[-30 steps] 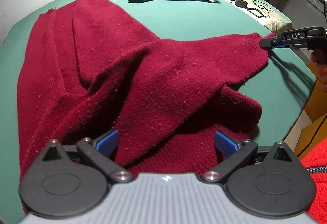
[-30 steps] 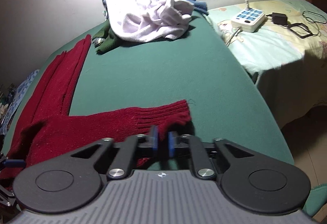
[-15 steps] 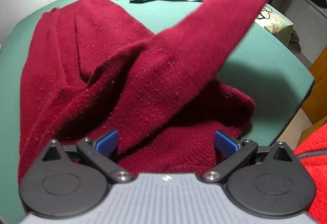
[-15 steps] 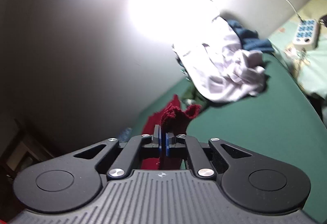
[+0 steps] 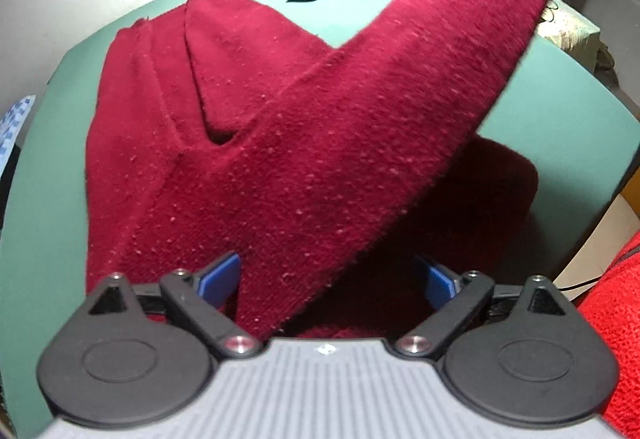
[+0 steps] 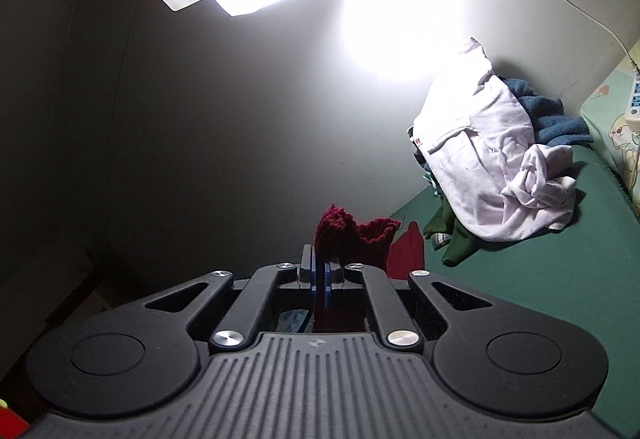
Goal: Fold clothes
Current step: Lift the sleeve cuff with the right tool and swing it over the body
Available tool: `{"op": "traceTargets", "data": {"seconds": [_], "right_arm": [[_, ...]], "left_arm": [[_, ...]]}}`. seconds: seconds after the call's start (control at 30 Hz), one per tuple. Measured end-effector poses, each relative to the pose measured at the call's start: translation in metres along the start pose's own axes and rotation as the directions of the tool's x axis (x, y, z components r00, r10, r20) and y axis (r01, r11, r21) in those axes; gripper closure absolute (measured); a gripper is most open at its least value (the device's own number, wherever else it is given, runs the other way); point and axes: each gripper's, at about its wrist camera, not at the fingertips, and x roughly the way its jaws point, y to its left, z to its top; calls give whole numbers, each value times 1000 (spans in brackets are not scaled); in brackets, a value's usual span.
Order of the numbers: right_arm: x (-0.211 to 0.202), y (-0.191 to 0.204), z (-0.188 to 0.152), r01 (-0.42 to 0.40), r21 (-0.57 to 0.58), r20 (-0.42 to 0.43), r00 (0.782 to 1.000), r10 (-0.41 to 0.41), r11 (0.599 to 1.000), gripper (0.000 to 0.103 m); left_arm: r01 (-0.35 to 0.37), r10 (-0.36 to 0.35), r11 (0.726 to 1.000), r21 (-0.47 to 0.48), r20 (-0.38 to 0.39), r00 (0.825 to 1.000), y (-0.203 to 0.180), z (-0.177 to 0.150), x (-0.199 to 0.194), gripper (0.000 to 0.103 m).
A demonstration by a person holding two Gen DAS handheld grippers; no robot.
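Right gripper (image 6: 320, 279) has its jaws pinched tight on the ribbed cuff of the red sweater (image 6: 352, 239), which bunches up just past the fingertips. Ahead and off to the right, a crumpled white garment (image 6: 496, 183) sits on the green surface (image 6: 560, 279), dark blue clothes (image 6: 548, 115) behind it. Bright lamp glare (image 6: 384, 7) on the wall up top.

— Any room to pass on the green surface (image 5: 560, 111)?
— Right of the red sweater (image 5: 168, 143) it lies bare. The raised sleeve (image 5: 400, 111) slants across the middle.
— And at the far end?
— The clothes pile (image 6: 492, 175) blocks it, against the wall (image 6: 200, 119).
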Motion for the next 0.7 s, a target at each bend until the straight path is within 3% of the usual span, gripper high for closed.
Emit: {"op": "traceTargets", "data": {"seconds": [0.13,0.3,0.53,0.7], "right_arm": [[5,-4,-1,3,-5,-13,1000,-4,1000,98],[19,3,9,-68,-10,10,998,69,998,98],[67,22,32,-165,-28,29,986,166,986,98],[116,40,44,-191,-13,39,981,192,981,98]], "left_arm": [[-9,9,1000,9,-8,1000,3,-2,-3,11],[-38,39,999,37,-21,999,8,-4,-9,10],[-72,72,997,-8,-26,997,36,-14,-14,8],[-36,35,998,-53,-22,999,56,-24,-18,22]]}}
